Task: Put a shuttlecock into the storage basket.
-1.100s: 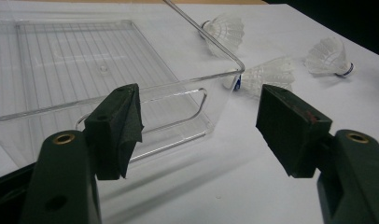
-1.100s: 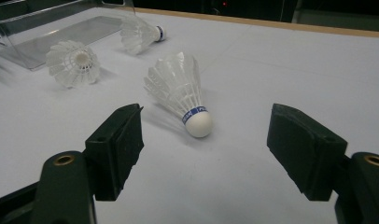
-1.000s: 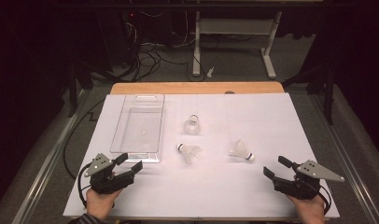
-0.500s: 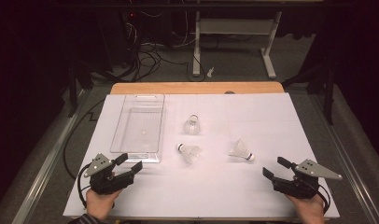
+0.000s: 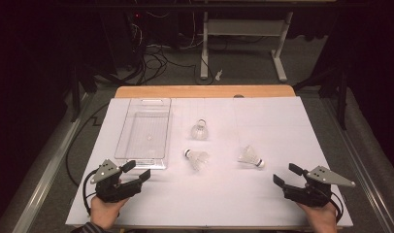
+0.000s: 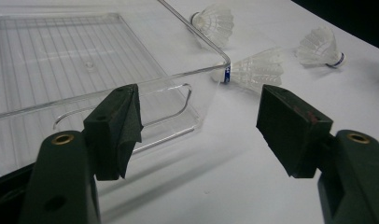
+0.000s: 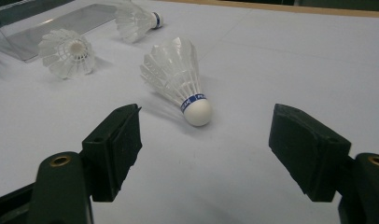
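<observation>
Both the left gripper [image 5: 136,171] and right gripper [image 5: 287,175] rest spread wide at the table's near corners, ready to gather three shuttlecocks, the nearest [image 7: 180,79] lying mid-table before the right jaws, into the clear tray [image 5: 145,131] along its left edge.

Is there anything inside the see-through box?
No, the clear tray looks empty; its ribbed floor shows right through. All three shuttlecocks lie outside it on the white table cover.

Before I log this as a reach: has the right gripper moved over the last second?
No. The right gripper sits at the same spot near the white mat's front right corner, jaws open toward the nearest white feathered shuttlecock.
</observation>
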The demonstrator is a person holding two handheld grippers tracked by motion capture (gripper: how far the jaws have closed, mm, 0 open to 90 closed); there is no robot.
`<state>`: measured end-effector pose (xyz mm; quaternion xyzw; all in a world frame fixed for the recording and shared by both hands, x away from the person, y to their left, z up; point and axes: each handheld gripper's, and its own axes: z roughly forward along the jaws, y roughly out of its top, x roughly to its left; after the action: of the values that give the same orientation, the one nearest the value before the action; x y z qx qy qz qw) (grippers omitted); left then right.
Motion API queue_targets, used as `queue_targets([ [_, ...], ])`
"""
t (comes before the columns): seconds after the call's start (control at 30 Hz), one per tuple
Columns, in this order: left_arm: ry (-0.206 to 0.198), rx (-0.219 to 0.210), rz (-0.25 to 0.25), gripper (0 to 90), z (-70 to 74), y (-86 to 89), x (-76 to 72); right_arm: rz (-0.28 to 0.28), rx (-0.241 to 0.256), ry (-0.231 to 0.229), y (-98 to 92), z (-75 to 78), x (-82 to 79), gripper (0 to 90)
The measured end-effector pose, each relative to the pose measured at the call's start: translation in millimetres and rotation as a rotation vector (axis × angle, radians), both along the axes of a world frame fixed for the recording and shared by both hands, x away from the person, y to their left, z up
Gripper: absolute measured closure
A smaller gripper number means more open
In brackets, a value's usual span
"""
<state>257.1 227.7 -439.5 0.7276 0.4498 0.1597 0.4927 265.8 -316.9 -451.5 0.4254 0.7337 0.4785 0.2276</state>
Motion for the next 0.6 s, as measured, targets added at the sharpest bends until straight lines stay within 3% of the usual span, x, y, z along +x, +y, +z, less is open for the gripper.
queue_targets([
  [0.27, 0.011, 0.025, -0.026, 31.9, 2.7, -8.3, 1.6, -0.003, 0.006, 0.015, -1.6, -0.6, 0.8, 25.0],
  [0.6, 0.013, 0.022, -0.040, 32.3, 6.1, -11.1, 3.5, 0.007, 0.002, 0.011, -0.5, -0.8, 0.9, 25.9],
])
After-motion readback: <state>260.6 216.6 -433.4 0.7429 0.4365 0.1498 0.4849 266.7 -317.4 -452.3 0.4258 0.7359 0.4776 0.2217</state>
